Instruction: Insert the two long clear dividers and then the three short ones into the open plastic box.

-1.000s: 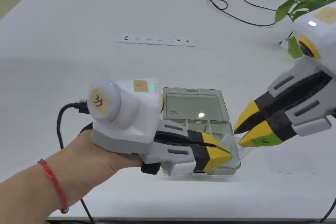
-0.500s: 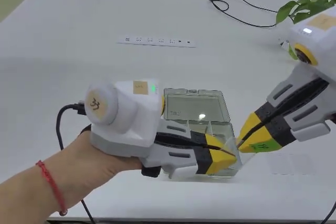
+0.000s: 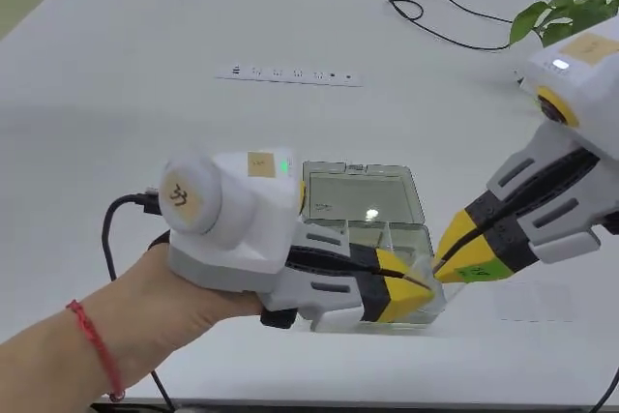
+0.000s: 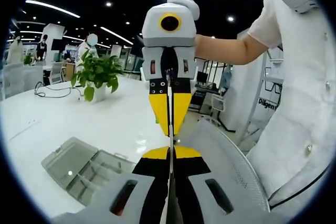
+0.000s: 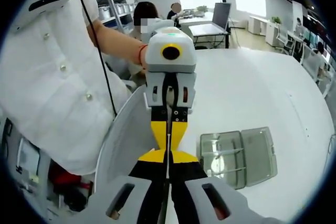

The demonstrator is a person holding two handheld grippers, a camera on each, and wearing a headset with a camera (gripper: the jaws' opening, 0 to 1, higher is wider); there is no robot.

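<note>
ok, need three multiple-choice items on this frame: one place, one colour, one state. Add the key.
1. The long white power strip lies: A) beyond the clear plastic box, farther from the person B) inside it C) beneath it
2. Jaw tips of the left hand-held gripper and right hand-held gripper are: A) red B) yellow C) blue
3. The box's clear hinged lid is: A) shut B) upright C) open, lying flat

Key: 1 A, the strip sits past the box in the head view; 2 B, both pairs of tips are yellow; 3 C, the lid lies flat behind the box.
</note>
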